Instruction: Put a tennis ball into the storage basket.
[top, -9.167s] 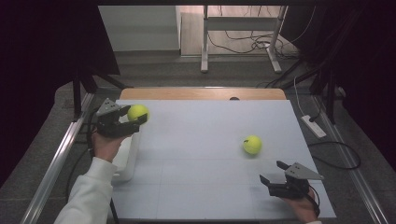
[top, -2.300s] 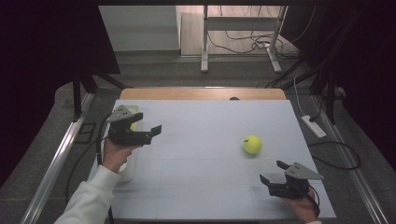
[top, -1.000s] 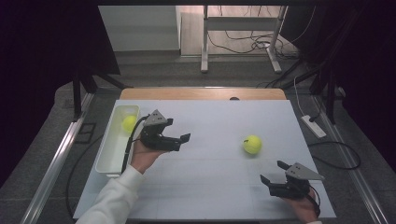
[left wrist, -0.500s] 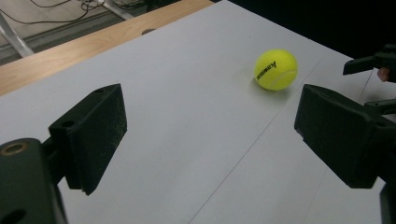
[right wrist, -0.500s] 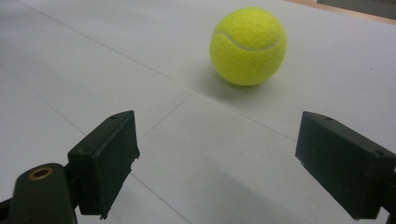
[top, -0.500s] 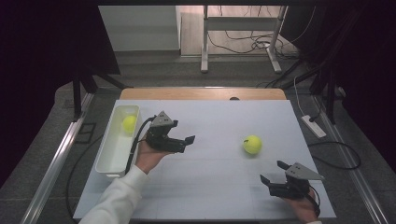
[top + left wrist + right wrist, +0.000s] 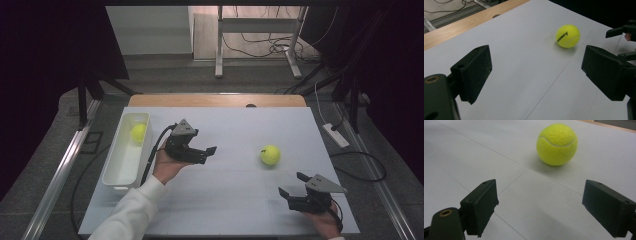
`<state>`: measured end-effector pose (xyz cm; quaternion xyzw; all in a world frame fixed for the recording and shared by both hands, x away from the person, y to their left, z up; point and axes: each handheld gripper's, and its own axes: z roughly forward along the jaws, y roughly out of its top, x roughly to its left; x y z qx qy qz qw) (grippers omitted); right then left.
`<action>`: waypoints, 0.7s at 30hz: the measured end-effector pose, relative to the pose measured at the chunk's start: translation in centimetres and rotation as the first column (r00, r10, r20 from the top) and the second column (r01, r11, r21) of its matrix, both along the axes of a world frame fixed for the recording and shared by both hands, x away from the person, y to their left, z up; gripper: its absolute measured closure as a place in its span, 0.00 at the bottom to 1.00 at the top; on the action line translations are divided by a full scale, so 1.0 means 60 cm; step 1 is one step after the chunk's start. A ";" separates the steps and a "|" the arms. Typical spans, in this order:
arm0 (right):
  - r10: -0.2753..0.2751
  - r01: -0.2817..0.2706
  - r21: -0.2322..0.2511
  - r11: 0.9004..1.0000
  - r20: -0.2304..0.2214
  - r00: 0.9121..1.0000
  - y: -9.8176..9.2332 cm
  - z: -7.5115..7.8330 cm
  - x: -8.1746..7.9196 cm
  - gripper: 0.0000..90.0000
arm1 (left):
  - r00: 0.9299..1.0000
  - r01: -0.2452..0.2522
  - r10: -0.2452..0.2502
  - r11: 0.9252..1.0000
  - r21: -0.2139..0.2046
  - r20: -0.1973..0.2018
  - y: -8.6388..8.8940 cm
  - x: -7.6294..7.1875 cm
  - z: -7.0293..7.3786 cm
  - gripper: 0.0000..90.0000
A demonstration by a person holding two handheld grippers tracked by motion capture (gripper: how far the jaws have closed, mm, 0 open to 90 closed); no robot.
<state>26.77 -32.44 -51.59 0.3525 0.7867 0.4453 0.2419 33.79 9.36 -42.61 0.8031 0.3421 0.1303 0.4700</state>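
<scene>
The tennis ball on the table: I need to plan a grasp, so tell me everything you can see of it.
The tennis ball is bright yellow-green with fuzzy felt, a pale curved seam and dark lettering on one side. It looks whole and round. It rests on the white table, right of centre, casting a small shadow. Nothing else touches it: the left gripper and the right gripper both stand off from it, jaws open.

one tennis ball [image 7: 138,132] is held in the bin [image 7: 114,175] at the table's [image 7: 235,200] left edge. the second ball [image 7: 270,154] is placed right of centre, between left gripper [image 7: 206,153] and near-right right gripper [image 7: 292,186].
</scene>
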 end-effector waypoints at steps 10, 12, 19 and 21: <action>0.001 -0.001 0.000 1.000 0.000 1.000 0.000 0.000 0.000 0.14 | 1.000 0.012 -0.012 1.000 0.006 -0.013 -0.014 0.005 -0.008 0.11; 0.001 -0.001 0.000 1.000 0.001 1.000 0.000 0.000 0.000 0.14 | 1.000 0.014 -0.014 1.000 0.007 -0.016 -0.018 0.006 -0.010 0.11; 0.002 -0.002 0.001 1.000 0.000 1.000 0.001 0.000 0.000 0.14 | 0.999 0.020 -0.020 1.000 0.010 -0.026 -0.028 0.010 -0.016 0.11; 0.003 -0.003 0.001 1.000 0.001 1.000 0.001 0.000 0.000 0.14 | 0.999 0.022 -0.022 1.000 0.011 -0.028 -0.031 0.011 -0.017 0.11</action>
